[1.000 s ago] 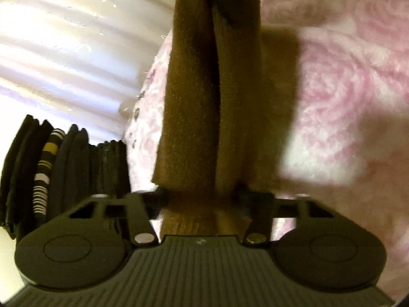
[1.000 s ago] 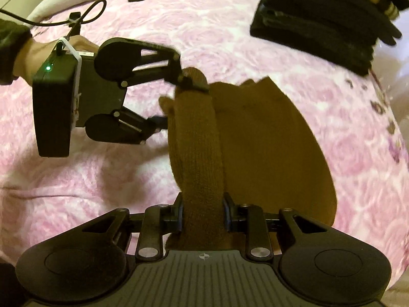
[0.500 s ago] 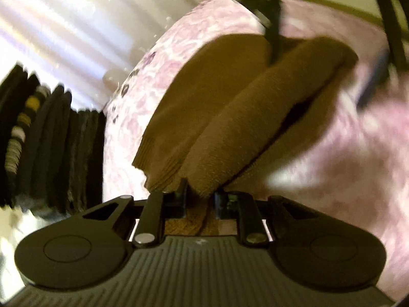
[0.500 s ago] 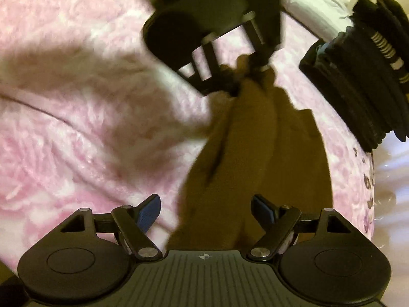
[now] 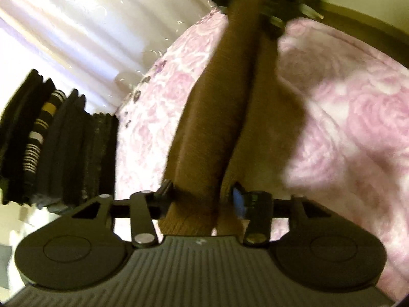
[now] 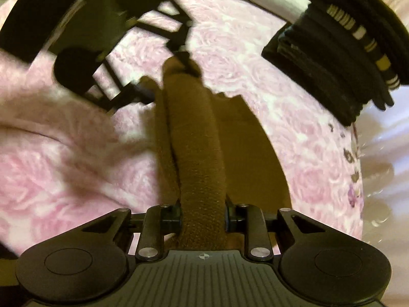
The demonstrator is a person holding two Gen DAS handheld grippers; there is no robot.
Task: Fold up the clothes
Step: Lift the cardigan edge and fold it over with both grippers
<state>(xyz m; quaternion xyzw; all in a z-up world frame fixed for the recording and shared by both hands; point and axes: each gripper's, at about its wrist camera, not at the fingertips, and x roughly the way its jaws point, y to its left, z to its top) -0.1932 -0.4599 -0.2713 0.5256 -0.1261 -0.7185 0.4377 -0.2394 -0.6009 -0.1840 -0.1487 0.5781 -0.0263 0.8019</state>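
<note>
A brown knitted garment [image 5: 212,128] is strung lengthwise between my two grippers above a pink rose-patterned blanket [image 5: 345,128]. In the left wrist view my left gripper [image 5: 203,193] has its jaws opening; the garment lies between them and the blue pad [image 5: 237,199] on the right side stands bare. From the right wrist view the left gripper [image 6: 163,70] holds its fingers wide around the garment's far end. My right gripper [image 6: 204,217] is closing, and its pads press on the rolled brown garment [image 6: 194,140]. The right gripper's far side is only a dark blur at the top of the left wrist view.
A stack of dark folded clothes [image 5: 58,148], one with white and yellow stripes, sits at the bed's edge, also seen as the dark stack [image 6: 345,51] at upper right. A shiny white curtain or sheet [image 5: 64,25] lies beyond the bed. Bare blanket [image 6: 64,166] spreads to the left.
The right gripper opened wide half a second ago and has shut on the garment again. The left gripper's jaws have spread apart. Both grippers rose and rolled; the garment hangs stretched again.
</note>
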